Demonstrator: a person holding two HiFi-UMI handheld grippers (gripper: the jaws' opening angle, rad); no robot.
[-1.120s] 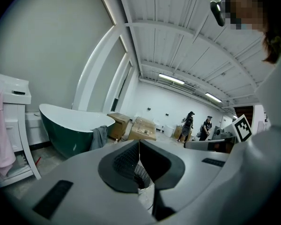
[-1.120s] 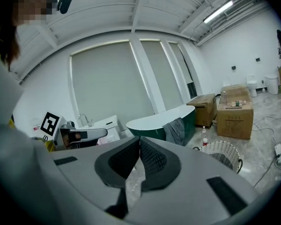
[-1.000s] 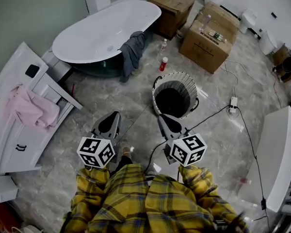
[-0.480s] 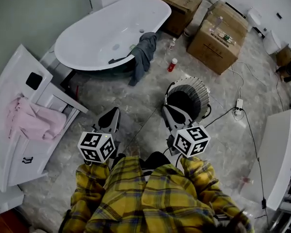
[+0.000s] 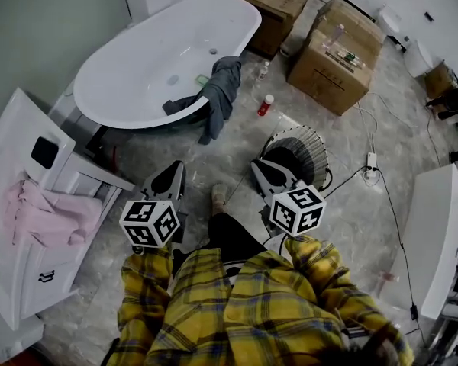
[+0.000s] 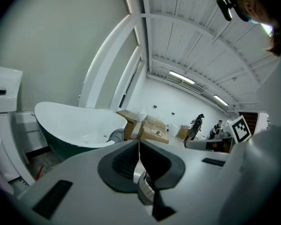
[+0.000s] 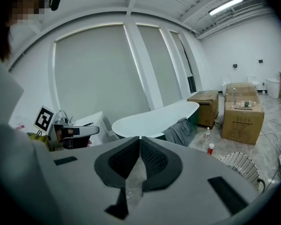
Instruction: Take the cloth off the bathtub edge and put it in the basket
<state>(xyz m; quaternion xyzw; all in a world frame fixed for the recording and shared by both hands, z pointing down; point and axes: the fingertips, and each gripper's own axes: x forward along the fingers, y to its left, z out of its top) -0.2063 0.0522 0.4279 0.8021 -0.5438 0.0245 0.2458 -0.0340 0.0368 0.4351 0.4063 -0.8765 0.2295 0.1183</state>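
Cloth (image 5: 220, 90) hangs grey over bathtub (image 5: 141, 63) edge, well apart from my grippers. Basket (image 5: 302, 137) stands on floor near right gripper (image 5: 261, 169). I see left gripper (image 5: 166, 180) clenched, empty; right likewise clenched on nothing.

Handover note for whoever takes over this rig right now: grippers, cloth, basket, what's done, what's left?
Left hand-held gripper: shut, empty.
Right hand-held gripper: shut, empty, near the wicker basket.
Grey cloth: draped over the bathtub edge, untouched.
Done: nothing yet.
Left: reach the bathtub, open a gripper, grasp the cloth, carry it over and drop it in the wicker basket.
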